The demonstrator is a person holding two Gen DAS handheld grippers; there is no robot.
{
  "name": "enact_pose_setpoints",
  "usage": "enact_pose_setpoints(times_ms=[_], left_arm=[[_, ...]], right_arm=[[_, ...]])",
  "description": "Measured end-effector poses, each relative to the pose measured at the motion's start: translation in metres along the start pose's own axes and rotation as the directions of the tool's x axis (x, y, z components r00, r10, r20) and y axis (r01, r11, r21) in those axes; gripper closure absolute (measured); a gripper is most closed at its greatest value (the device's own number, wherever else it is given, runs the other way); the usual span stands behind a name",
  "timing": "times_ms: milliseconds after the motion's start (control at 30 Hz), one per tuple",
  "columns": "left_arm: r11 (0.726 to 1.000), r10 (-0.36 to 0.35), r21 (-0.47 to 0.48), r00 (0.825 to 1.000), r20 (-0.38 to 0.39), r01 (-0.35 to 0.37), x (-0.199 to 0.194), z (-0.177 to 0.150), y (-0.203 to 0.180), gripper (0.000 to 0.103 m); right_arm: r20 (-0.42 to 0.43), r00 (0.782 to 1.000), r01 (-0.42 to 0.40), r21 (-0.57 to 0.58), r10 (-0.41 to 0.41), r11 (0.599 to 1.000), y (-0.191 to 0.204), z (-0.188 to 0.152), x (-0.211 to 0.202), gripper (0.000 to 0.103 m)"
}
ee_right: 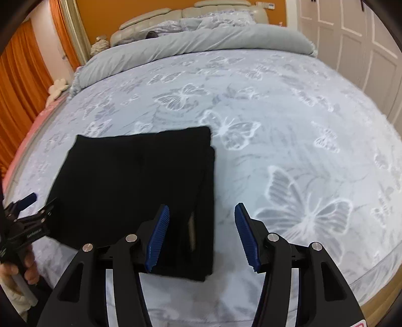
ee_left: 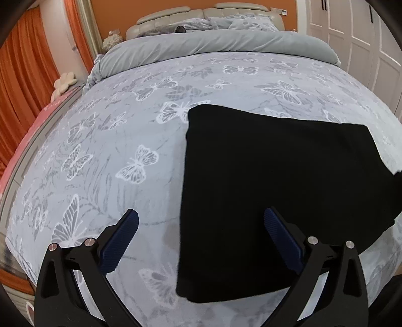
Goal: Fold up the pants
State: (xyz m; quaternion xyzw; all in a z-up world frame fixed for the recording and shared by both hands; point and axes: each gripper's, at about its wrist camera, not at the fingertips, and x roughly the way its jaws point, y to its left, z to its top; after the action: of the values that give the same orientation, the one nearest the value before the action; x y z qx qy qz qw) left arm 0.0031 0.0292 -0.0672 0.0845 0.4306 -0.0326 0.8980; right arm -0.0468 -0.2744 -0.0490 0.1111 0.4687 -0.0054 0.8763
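Black pants [ee_left: 276,191] lie folded into a flat rectangle on the butterfly-print bed cover [ee_left: 113,156]. They also show in the right wrist view [ee_right: 135,186], left of centre. My left gripper [ee_left: 201,221] is open and empty, raised over the pants' left edge. My right gripper [ee_right: 202,213] is open and empty, raised over the pants' right edge, where stacked layers show. The left gripper [ee_right: 35,201] also appears at the far left of the right wrist view, held by a hand.
A rolled grey duvet [ee_left: 213,45] and pillows [ee_left: 238,22] lie at the bed's head. Orange curtains [ee_left: 22,83] hang on the left. White wardrobe doors [ee_left: 351,37] stand on the right. The bed's near edge [ee_right: 377,276] runs along the bottom.
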Motion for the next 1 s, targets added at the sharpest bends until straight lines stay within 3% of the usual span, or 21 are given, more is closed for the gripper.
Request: enact_pose_setpoints(times_ms=[100, 200, 300, 333, 400, 500, 567, 600, 633, 700, 800, 900, 1000], left_arm=[[0.999, -0.029, -0.042, 0.999, -0.015, 0.028, -0.002, -0.004, 0.011, 0.005], [0.993, -0.082, -0.093, 0.995, -0.052, 0.077, 0.004, -0.012, 0.02, 0.005], [0.986, -0.133, -0.113, 0.989, -0.068, 0.125, 0.008, -0.015, 0.024, 0.005], [0.982, -0.153, -0.119, 0.986, -0.072, 0.144, 0.009, -0.016, 0.025, 0.018], [0.947, -0.302, -0.145, 0.95, -0.086, 0.288, 0.009, -0.016, 0.027, 0.054], [0.943, -0.307, -0.155, 0.95, -0.06, 0.295, -0.005, -0.017, 0.029, 0.056], [0.942, -0.314, -0.147, 0.947, -0.064, 0.302, -0.008, -0.021, 0.027, 0.055], [0.942, -0.314, -0.144, 0.947, -0.067, 0.302, -0.009, -0.025, 0.026, 0.046], [0.944, -0.309, -0.143, 0.948, -0.072, 0.297, -0.009, -0.027, 0.025, 0.032], [0.95, -0.29, -0.137, 0.955, -0.06, 0.28, -0.013, -0.029, 0.026, 0.018], [0.951, -0.27, -0.148, 0.963, 0.019, 0.27, -0.027, -0.027, 0.037, 0.008], [0.935, -0.29, -0.203, 0.957, 0.032, 0.29, -0.025, -0.026, 0.048, 0.005], [0.902, -0.356, -0.282, 0.933, -0.059, 0.327, 0.001, -0.028, 0.053, 0.005]], right_arm=[[-0.045, 0.996, -0.07, 0.022, 0.071, 0.997, 0.002, -0.011, 0.008, 0.05], [-0.088, 0.994, -0.061, 0.013, 0.062, 0.998, 0.008, -0.016, 0.022, 0.049], [-0.077, 0.995, -0.067, 0.013, 0.068, 0.998, 0.009, -0.014, 0.024, 0.052], [-0.068, 0.995, -0.073, 0.018, 0.074, 0.997, 0.009, -0.014, 0.023, 0.067], [-0.031, 0.994, -0.1, 0.007, 0.1, 0.995, 0.011, -0.011, 0.01, 0.084], [0.027, 0.989, -0.149, 0.004, 0.149, 0.989, 0.01, -0.006, -0.013, 0.086], [-0.005, 0.995, -0.1, 0.002, 0.1, 0.995, 0.008, -0.01, -0.004, 0.083], [-0.088, 0.995, -0.056, 0.005, 0.057, 0.998, 0.004, -0.015, 0.017, 0.072], [-0.104, 0.992, -0.065, 0.036, 0.068, 0.997, -0.001, -0.017, 0.025, 0.067], [-0.081, 0.992, -0.088, 0.055, 0.092, 0.995, -0.003, -0.014, 0.018, 0.062], [-0.016, 0.997, -0.068, 0.101, 0.07, 0.993, -0.013, -0.014, 0.0, 0.031], [-0.05, 0.984, -0.157, 0.206, 0.171, 0.966, -0.028, -0.026, 0.005, 0.03], [-0.128, 0.944, -0.251, 0.311, 0.303, 0.916, -0.035, -0.043, 0.028, 0.03]])
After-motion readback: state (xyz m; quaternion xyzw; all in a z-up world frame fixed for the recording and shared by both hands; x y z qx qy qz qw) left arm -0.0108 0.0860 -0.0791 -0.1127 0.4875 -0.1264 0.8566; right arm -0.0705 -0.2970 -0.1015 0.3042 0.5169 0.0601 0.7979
